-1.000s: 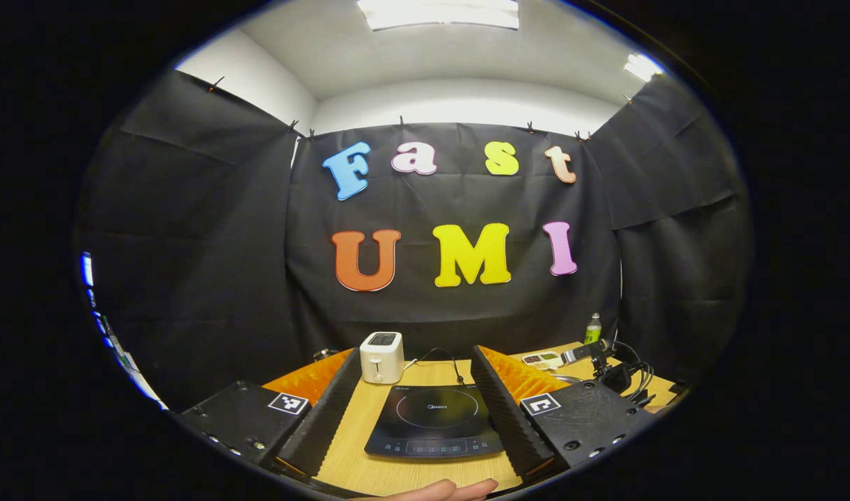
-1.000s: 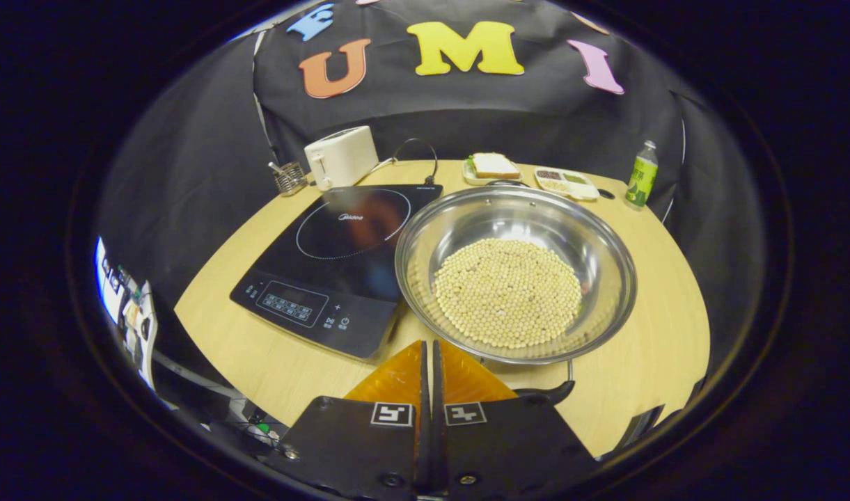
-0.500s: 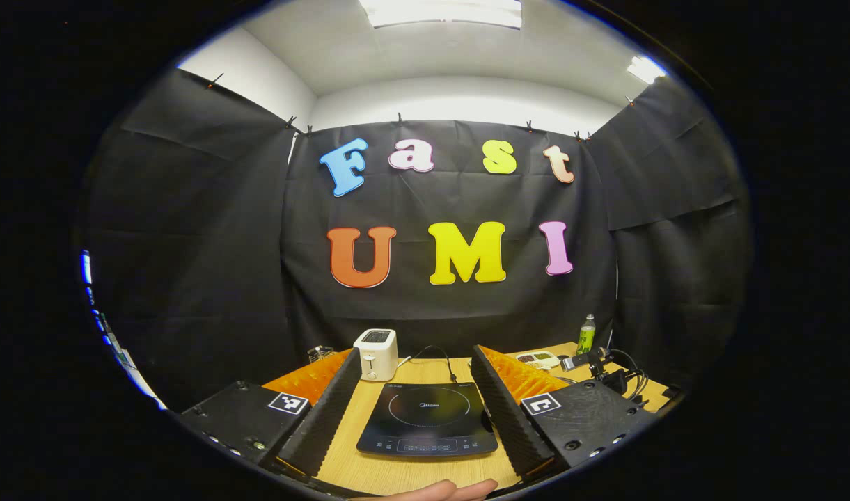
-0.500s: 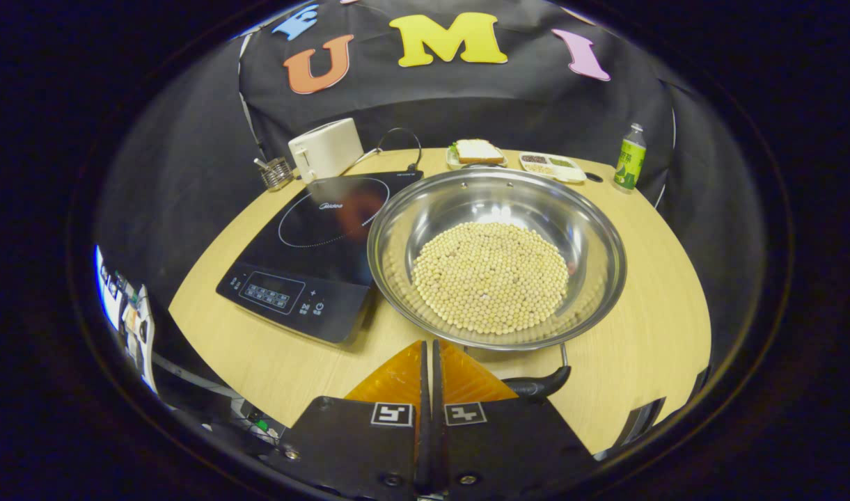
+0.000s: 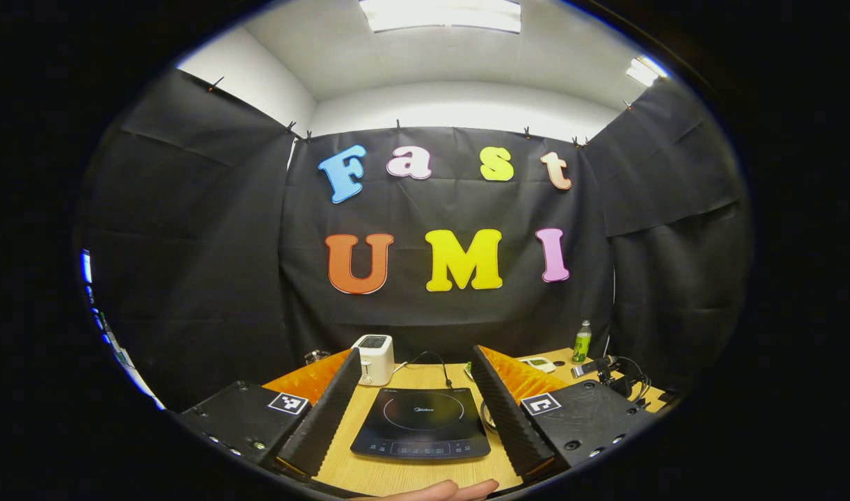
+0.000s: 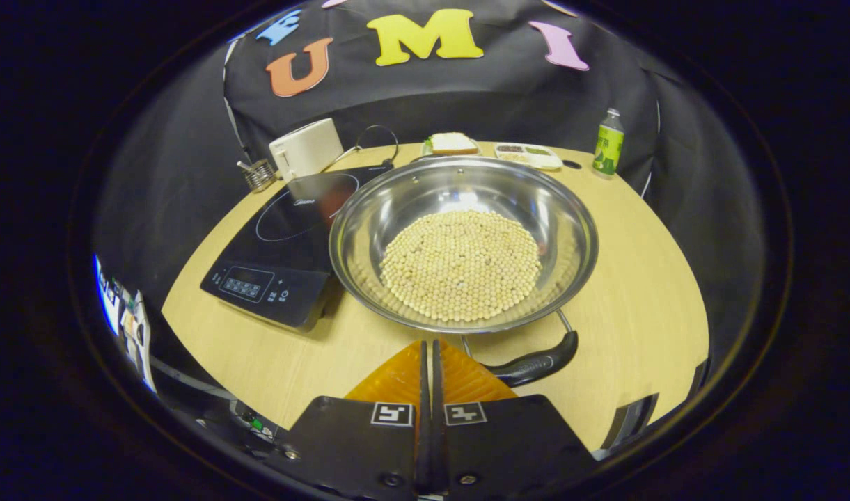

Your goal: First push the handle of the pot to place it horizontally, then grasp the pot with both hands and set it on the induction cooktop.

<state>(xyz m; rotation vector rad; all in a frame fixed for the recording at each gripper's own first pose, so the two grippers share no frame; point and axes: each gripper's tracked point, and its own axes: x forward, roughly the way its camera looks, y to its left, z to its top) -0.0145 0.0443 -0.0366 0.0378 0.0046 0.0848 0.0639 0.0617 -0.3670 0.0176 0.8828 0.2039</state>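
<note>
In the right gripper view a wide steel pot [image 6: 564, 216] holding several pale beans sits on the wooden table, its black handle [image 6: 536, 362] at the near rim. My right gripper [image 6: 428, 348] is shut with nothing between its fingers, its tips just left of that handle and near the pot's front rim. The black induction cooktop [image 6: 285, 229] lies left of the pot, touching it. In the left gripper view my left gripper [image 5: 418, 362] stands open above the near table edge, the cooktop [image 5: 421, 424] between its fingers. A sliver of the pot's rim [image 5: 486, 415] peeks beside the right finger.
A white toaster [image 6: 305, 147] and a small wire holder [image 6: 257, 174] stand behind the cooktop. At the back of the table sit a sandwich plate [image 6: 451, 143], a snack tray [image 6: 529, 154] and a green bottle [image 6: 608, 142]. A hand [image 5: 438, 490] shows at the bottom edge.
The right gripper has drawn back and to the right, so the pot's handle now shows fully beside its tips. The left gripper has pulled back a little from the cooktop.
</note>
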